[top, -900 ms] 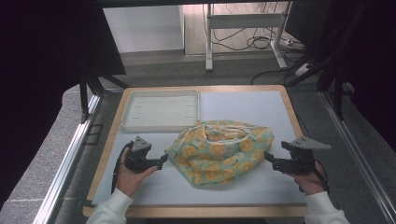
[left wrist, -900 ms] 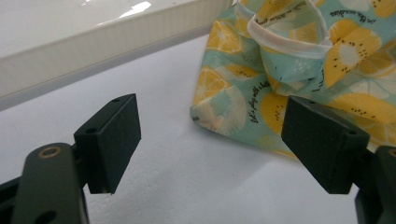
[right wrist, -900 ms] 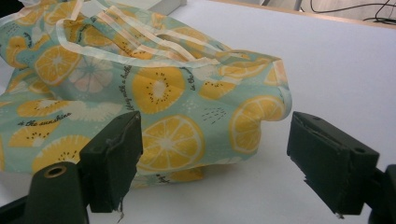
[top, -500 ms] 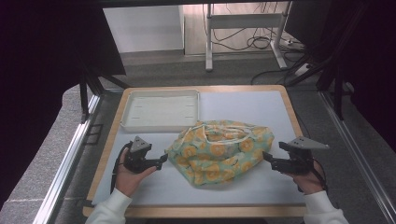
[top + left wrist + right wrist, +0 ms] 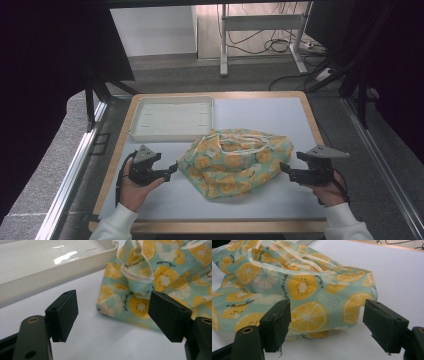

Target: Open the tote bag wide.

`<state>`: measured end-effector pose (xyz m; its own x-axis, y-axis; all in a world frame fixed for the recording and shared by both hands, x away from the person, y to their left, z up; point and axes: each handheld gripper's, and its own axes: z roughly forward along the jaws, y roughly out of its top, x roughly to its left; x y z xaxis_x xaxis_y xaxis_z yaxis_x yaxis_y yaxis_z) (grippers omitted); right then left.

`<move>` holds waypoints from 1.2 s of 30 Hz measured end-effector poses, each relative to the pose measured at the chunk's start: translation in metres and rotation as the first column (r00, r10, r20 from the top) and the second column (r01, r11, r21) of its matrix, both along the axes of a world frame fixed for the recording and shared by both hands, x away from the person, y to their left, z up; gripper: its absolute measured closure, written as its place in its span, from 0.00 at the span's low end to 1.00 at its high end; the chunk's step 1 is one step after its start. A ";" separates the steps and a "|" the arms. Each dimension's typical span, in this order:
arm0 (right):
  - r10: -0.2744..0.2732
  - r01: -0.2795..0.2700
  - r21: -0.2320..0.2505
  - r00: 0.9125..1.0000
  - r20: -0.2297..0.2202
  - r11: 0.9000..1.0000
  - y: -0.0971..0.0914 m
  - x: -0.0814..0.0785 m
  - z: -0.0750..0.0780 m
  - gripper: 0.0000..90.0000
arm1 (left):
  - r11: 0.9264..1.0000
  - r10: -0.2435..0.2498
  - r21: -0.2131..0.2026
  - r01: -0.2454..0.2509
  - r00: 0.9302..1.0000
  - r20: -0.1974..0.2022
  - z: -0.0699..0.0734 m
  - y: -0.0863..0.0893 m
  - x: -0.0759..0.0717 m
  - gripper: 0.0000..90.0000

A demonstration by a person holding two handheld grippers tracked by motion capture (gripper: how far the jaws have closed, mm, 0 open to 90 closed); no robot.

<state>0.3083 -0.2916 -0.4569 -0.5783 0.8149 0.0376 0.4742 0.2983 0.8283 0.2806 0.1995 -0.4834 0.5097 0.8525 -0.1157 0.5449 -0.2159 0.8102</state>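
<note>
Holding both grippers low over the white mat point(image 5: 260, 112), you have each set of jaws spread wide with nothing gripped. Your left gripper point(image 5: 173, 169) sits just left of the citrus-print cloth bag point(image 5: 235, 161), short of its edge; your right gripper point(image 5: 284, 170) sits just right of it, jaws facing the fabric. Bag lies crumpled mid-mat, its white-trimmed opening up. White tray point(image 5: 172, 131) rests at the far left, near the bag.

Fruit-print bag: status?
Left gripper and right gripper open, flanking bag. Fruit-print bag crumpled on mat, ungripped. White tray behind, clear of it.
</note>
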 end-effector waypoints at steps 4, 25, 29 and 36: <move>0.005 -0.005 0.000 1.000 -0.005 1.000 0.003 0.002 -0.001 0.25 | 1.000 -0.005 -0.014 0.005 1.000 0.007 0.006 0.000 0.000 0.27; 0.008 -0.008 -0.010 1.000 0.006 1.000 0.006 0.001 0.000 0.25 | 0.998 -0.057 -0.036 0.058 0.998 0.021 0.033 -0.022 0.005 0.37; 0.005 -0.005 -0.010 1.000 0.005 1.000 0.006 0.001 0.000 0.25 | 0.997 -0.067 -0.035 0.068 0.998 0.020 0.036 -0.026 0.006 0.38; 0.006 -0.006 -0.014 1.000 0.004 1.000 0.007 0.001 0.000 0.25 | 0.995 -0.092 -0.025 0.092 0.996 0.019 0.042 -0.042 0.013 0.40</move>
<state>0.3093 -0.2844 -0.4569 -0.5836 0.8117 0.0236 0.4687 0.3130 0.8261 0.2932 0.1579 -0.4416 0.5879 0.7989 -0.1270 0.5094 -0.2437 0.8253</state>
